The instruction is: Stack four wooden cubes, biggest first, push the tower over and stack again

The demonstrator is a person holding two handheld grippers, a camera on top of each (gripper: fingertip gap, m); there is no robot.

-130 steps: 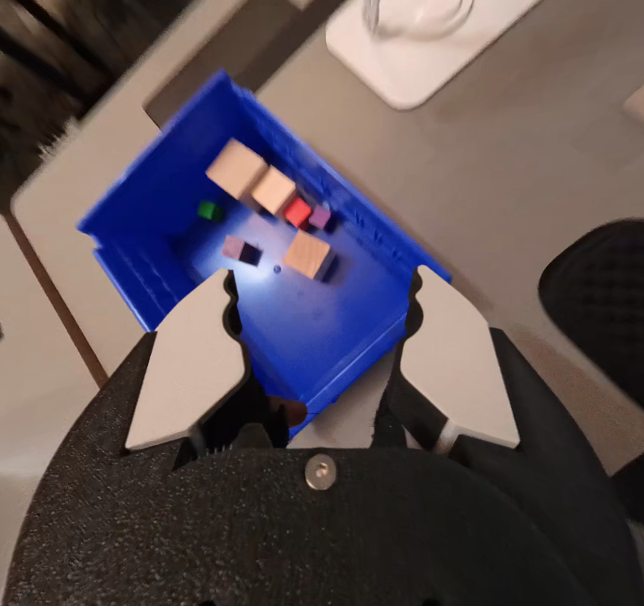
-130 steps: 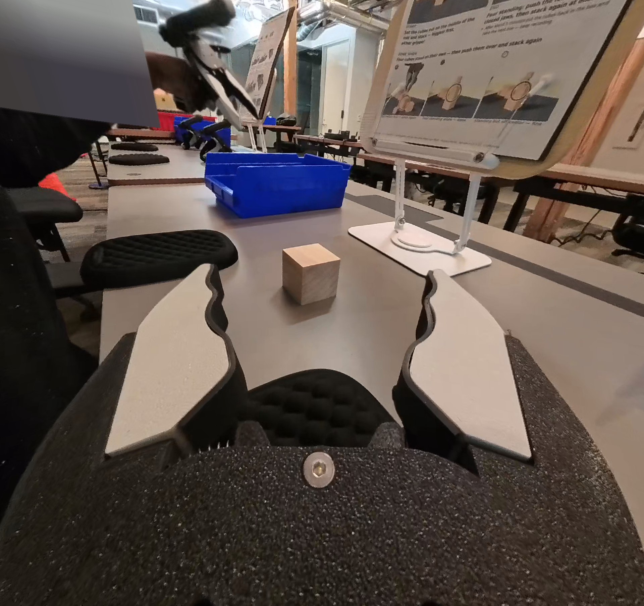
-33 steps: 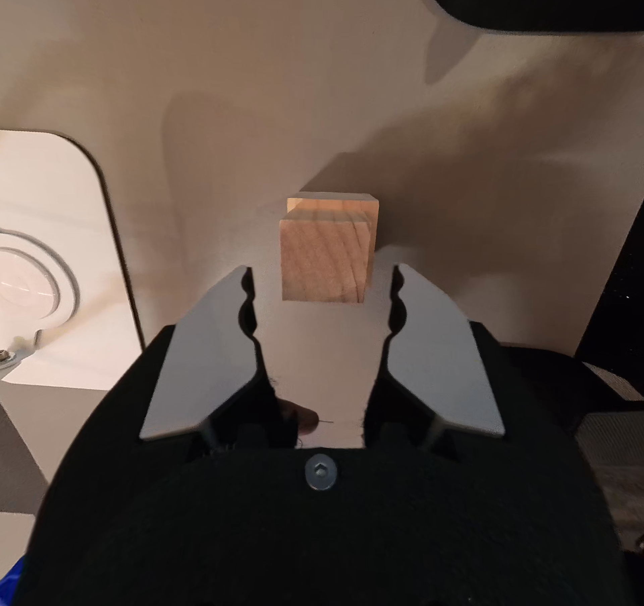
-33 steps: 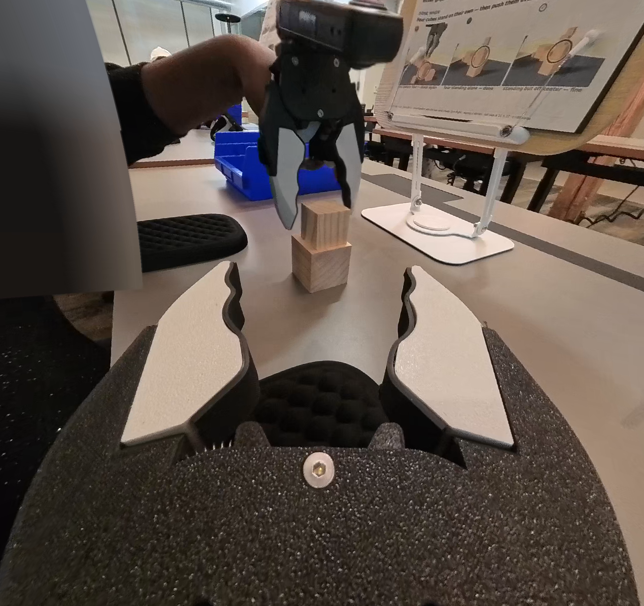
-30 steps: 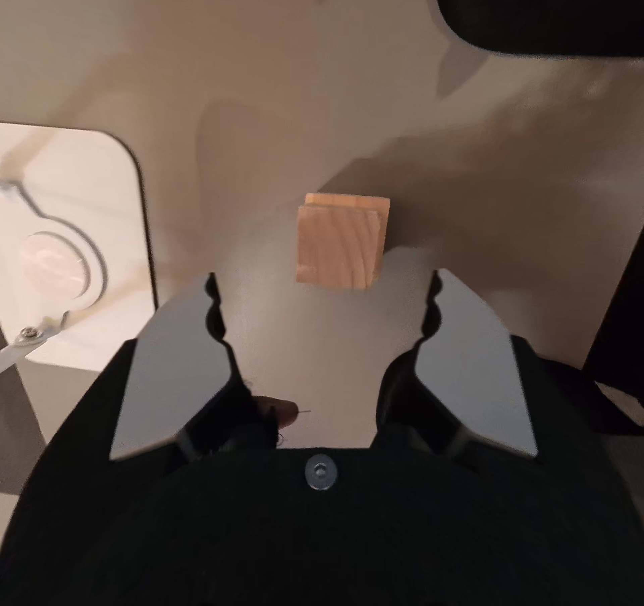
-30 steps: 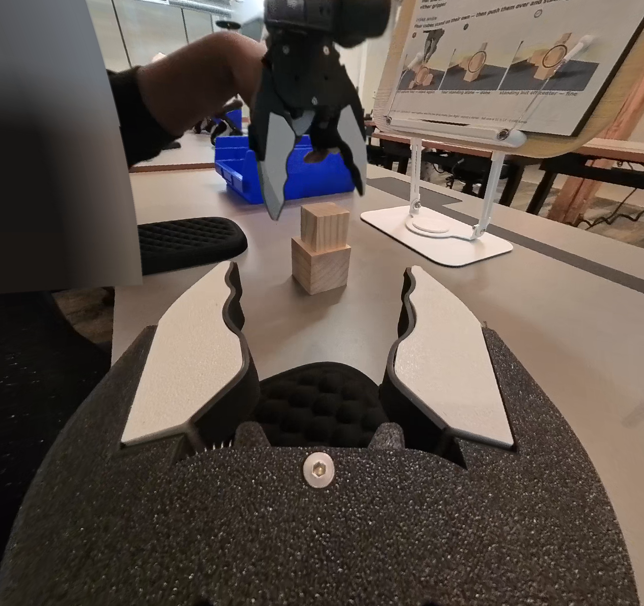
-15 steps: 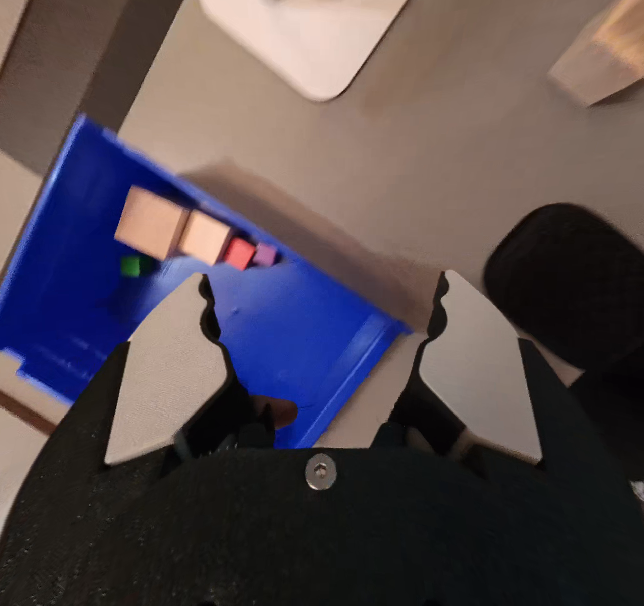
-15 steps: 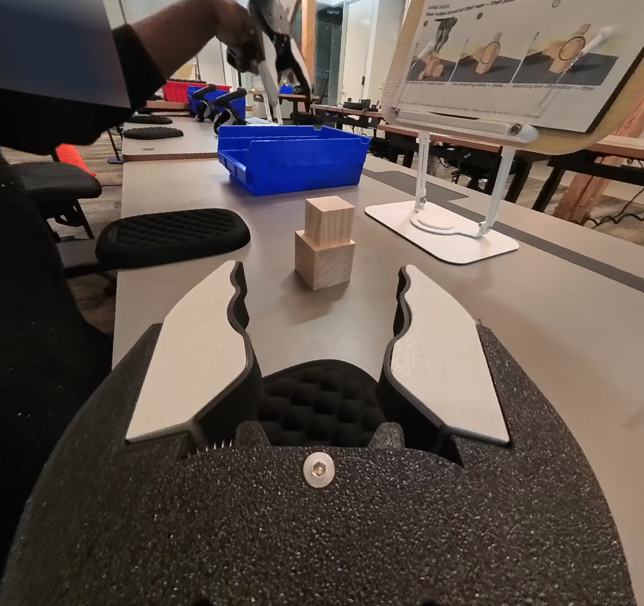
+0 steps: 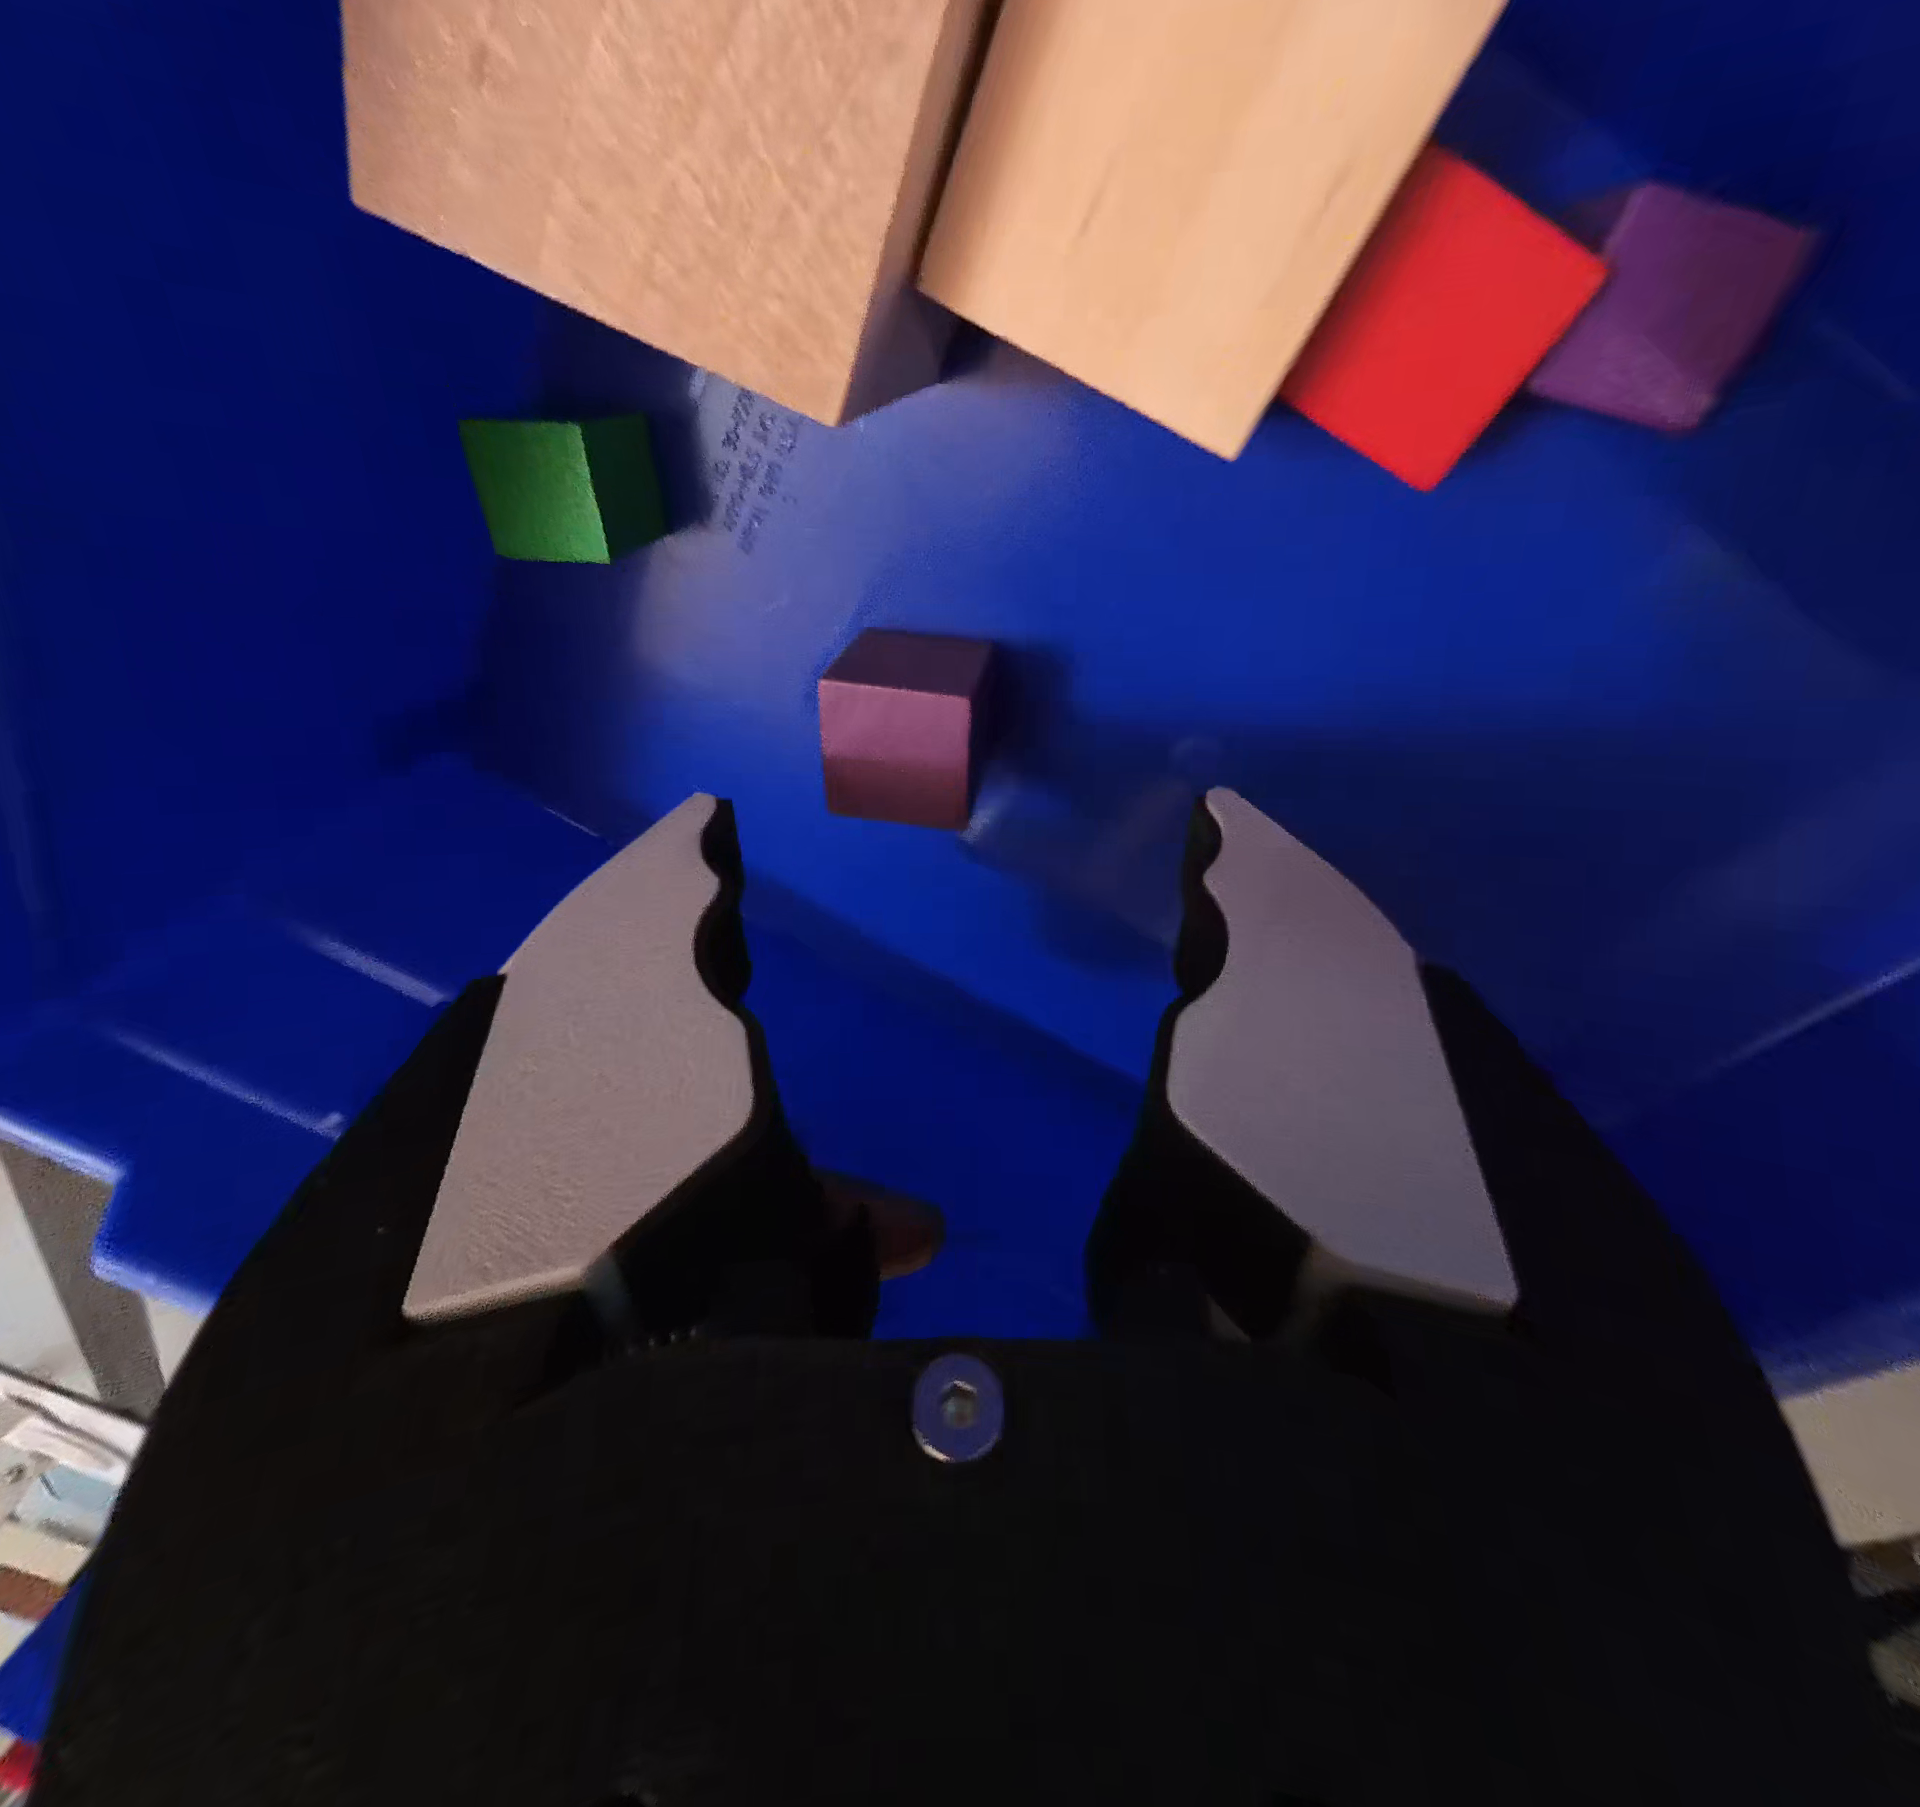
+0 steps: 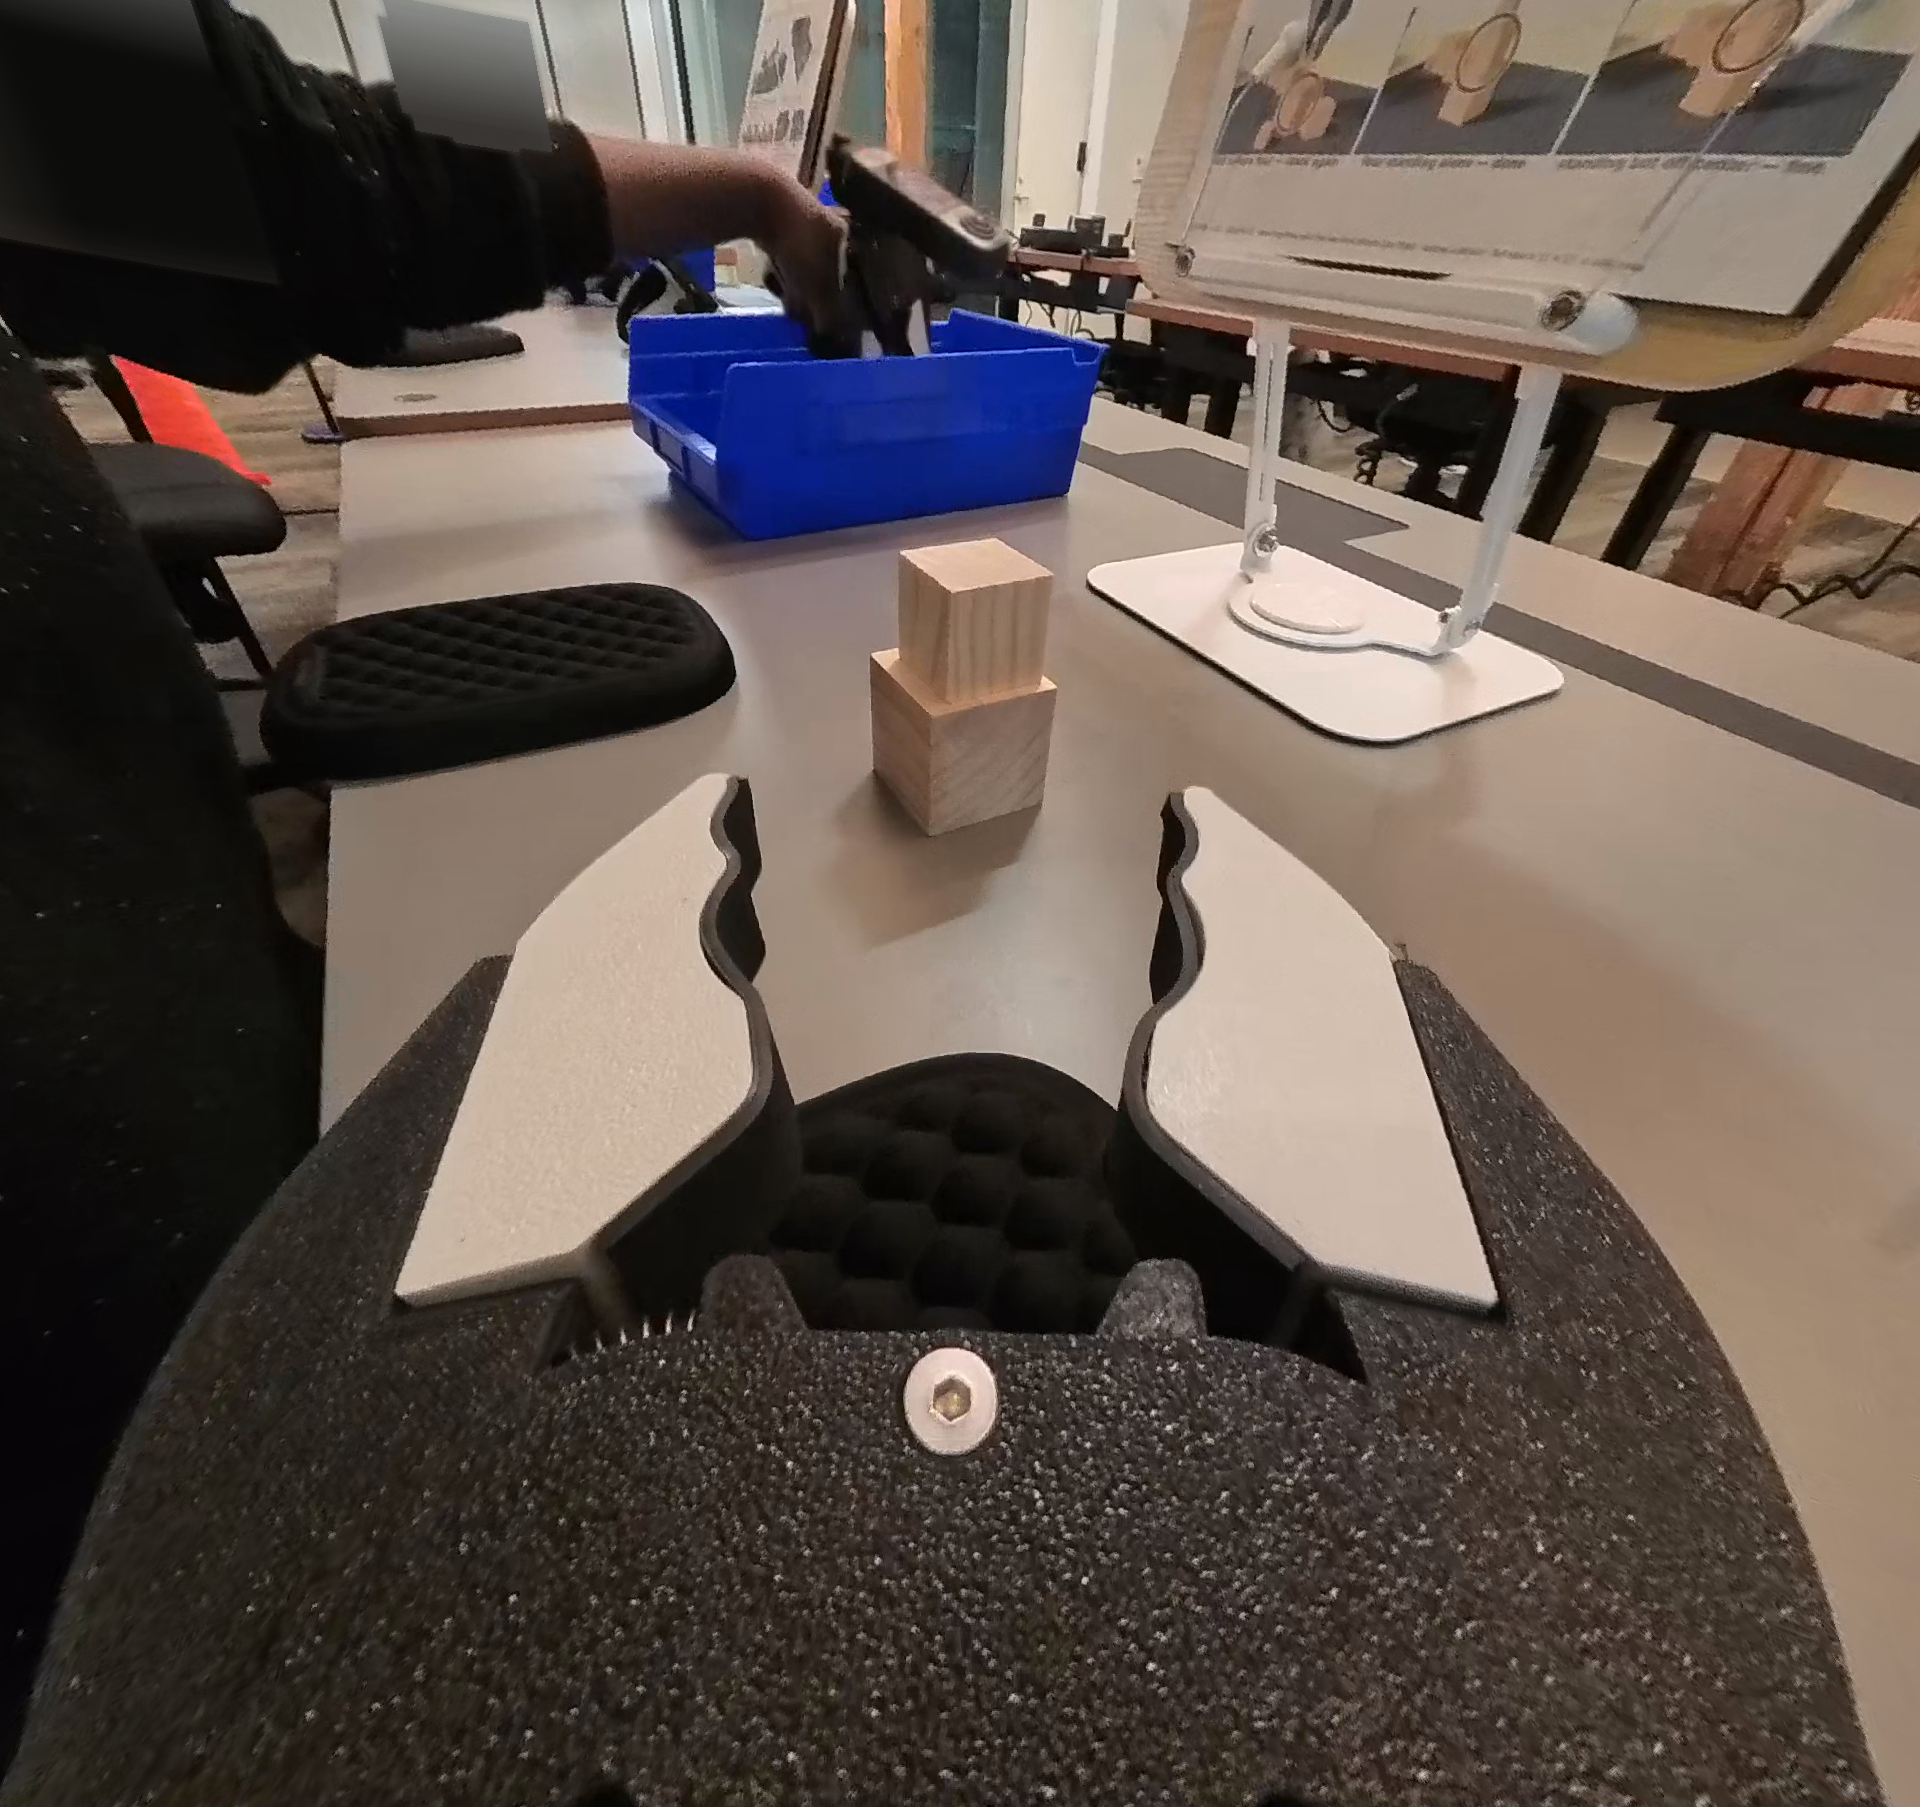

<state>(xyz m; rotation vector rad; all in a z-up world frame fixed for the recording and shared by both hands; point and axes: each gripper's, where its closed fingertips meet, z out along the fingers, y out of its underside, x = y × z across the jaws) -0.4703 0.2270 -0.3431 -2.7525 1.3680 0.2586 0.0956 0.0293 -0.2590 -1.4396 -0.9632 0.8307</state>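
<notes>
Inside bin [image 9: 260, 1082]: two wooden cubes [image 9: 665, 126], two purple [image 9: 899, 734].

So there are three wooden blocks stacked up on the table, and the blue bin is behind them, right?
Not three. The right wrist view shows two wooden blocks: a smaller block sitting on a bigger block on the table. The blue bin is behind them.

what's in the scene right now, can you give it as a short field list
left gripper: open, empty, reaching down inside the blue bin
nearest to left gripper: small purple cube, just ahead of the fingertips, not touched
other bin contents: two wooden blocks, red cube, second purple cube, green cube
right gripper: open, empty, low over the grey table
ahead of right gripper: two-block wooden stack, smaller block on top
nearby: black pad, white stand base
</notes>
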